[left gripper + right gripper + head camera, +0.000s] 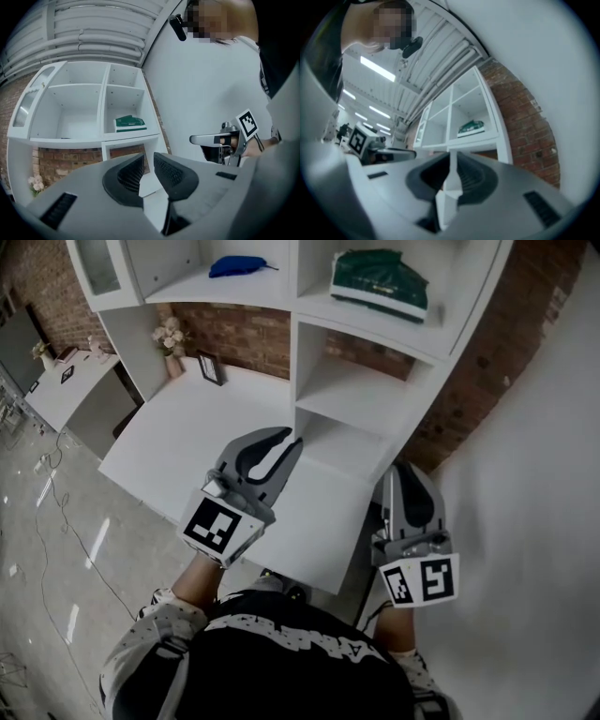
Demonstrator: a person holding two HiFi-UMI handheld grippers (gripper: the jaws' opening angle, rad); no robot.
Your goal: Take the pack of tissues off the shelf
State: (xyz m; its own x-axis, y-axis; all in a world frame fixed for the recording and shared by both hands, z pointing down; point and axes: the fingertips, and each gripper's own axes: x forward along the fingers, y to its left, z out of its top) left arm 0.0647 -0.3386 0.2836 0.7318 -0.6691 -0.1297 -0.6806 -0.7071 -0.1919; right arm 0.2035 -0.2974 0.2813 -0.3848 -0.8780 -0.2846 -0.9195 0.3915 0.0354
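Note:
The pack of tissues (380, 282), green with a white underside, lies in an upper right compartment of the white shelf unit (375, 381). It also shows small and far off in the left gripper view, pack (130, 123), and in the right gripper view, pack (471, 127). My left gripper (286, 448) hovers over the desk, well below the pack, its jaws a little apart with nothing between them (149, 159). My right gripper (408, 472) hangs lower right, beside the desk edge, its jaws parted by a narrow slit and empty (452, 157).
A blue object (236, 265) lies in the upper left compartment. A small picture frame (210, 367) and a vase of flowers (172, 338) stand at the back of the white desk (169, 451). A brick wall is behind; a white side table (70, 381) stands left.

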